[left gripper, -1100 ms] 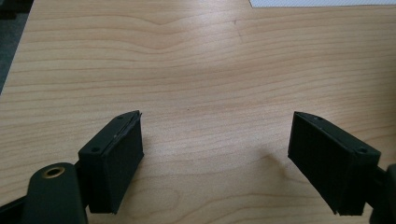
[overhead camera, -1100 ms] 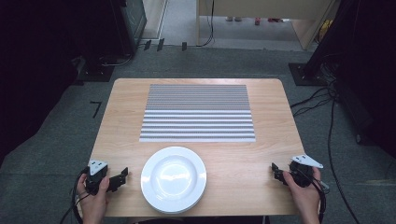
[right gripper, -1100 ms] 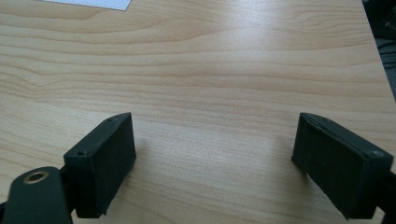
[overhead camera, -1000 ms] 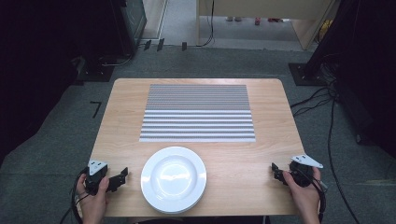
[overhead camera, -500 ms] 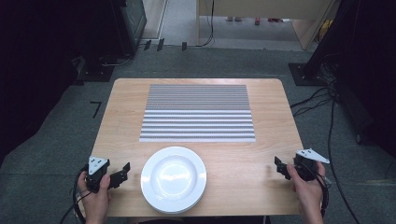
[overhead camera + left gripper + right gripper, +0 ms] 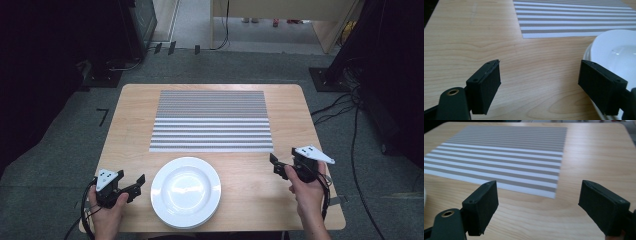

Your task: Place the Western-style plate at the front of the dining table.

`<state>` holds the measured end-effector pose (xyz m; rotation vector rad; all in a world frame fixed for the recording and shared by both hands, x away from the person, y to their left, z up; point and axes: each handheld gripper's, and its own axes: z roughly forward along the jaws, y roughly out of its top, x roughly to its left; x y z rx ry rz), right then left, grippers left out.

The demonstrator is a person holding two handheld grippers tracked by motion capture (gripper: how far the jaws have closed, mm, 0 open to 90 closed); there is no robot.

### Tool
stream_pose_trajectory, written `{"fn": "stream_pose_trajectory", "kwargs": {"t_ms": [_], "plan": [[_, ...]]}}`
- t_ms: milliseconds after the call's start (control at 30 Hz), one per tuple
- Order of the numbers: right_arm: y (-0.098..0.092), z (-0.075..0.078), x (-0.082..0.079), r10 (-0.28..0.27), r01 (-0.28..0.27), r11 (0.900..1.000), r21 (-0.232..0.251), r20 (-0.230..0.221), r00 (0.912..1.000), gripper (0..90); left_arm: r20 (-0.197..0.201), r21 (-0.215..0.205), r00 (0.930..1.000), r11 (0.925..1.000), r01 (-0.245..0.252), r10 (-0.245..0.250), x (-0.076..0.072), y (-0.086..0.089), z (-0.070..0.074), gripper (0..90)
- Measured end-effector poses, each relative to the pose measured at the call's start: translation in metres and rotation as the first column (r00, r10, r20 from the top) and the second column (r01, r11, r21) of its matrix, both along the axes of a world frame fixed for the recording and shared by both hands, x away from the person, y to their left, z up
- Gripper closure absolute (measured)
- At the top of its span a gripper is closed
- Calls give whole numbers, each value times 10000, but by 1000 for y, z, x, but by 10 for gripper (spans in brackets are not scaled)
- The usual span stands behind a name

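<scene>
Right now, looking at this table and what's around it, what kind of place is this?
Probably a lab or recording room set up as a dining spot, not a home: a wooden table with a striped placemat and white plate, on grey carpet with loose cables and dark equipment stands around.

White plate (image 6: 614, 47) cut off by the right edge in the left gripper view, striped placemat (image 6: 499, 157) cropped at the left in the right gripper view, forearms leaving the high view's bottom edge
</scene>
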<state>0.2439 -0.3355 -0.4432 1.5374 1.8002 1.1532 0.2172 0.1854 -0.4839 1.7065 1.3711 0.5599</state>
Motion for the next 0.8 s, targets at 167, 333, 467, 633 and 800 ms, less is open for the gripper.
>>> {"fn": "stream_pose_trajectory", "kwargs": {"t_ms": [167,333,467,633,800], "plan": [[35,12,9,670,-672,9977,71,300,9973,157,144,-41,9996,9997,239,-238,-3,-6,3,180],[57,11,5,1193,-1195,9928,31,428,9919,159,69,-191,9988,9987,480,-479,-4,-7,0,181],[65,6,1,1266,-1266,9919,-8,365,9913,169,-23,-583,9978,9961,655,-657,-3,-8,-1,181],[75,-2,-4,1174,-1173,9931,-60,187,9929,218,217,-687,9950,9927,992,-980,-7,-16,2,185],[90,-8,-8,1261,-1261,9920,84,-18,9920,270,113,-935,9904,9860,1384,-1380,-6,-23,1,225]]}}
